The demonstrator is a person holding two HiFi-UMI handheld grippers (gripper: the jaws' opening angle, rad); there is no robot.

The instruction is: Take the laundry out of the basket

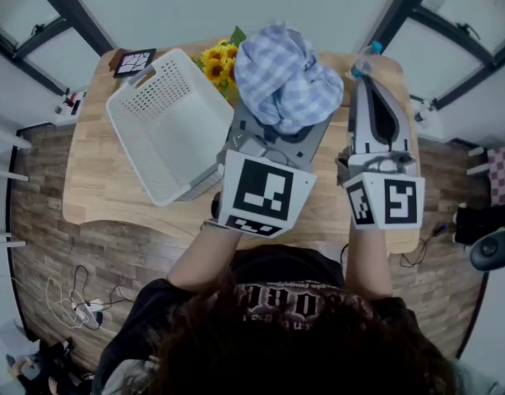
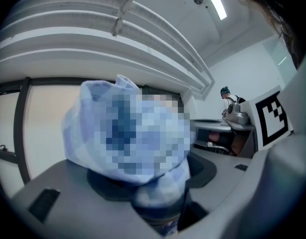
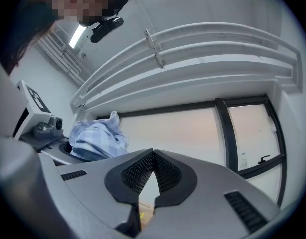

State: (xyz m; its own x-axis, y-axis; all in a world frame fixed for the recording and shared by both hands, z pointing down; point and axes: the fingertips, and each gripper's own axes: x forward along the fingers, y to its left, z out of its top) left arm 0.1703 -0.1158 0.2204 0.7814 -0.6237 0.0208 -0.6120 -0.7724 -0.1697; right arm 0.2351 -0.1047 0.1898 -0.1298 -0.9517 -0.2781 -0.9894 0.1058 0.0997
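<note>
Left tool [image 1: 273,134] clamps the checked cloth [image 1: 287,76] beside the basket [image 1: 166,122].

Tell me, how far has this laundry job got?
Nearly done: the basket looks empty. In hand: the left gripper grips the blue checked cloth in its jaws, raised beside the basket; the right gripper is shut and empty. Left: probably setting the cloth down.

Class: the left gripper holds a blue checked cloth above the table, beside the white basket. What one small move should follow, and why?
Probably lower the left gripper to the table and release. The blue checked cloth is bunched in its jaws, already clear of the white basket, which looks empty; the right gripper is shut on nothing.
</note>
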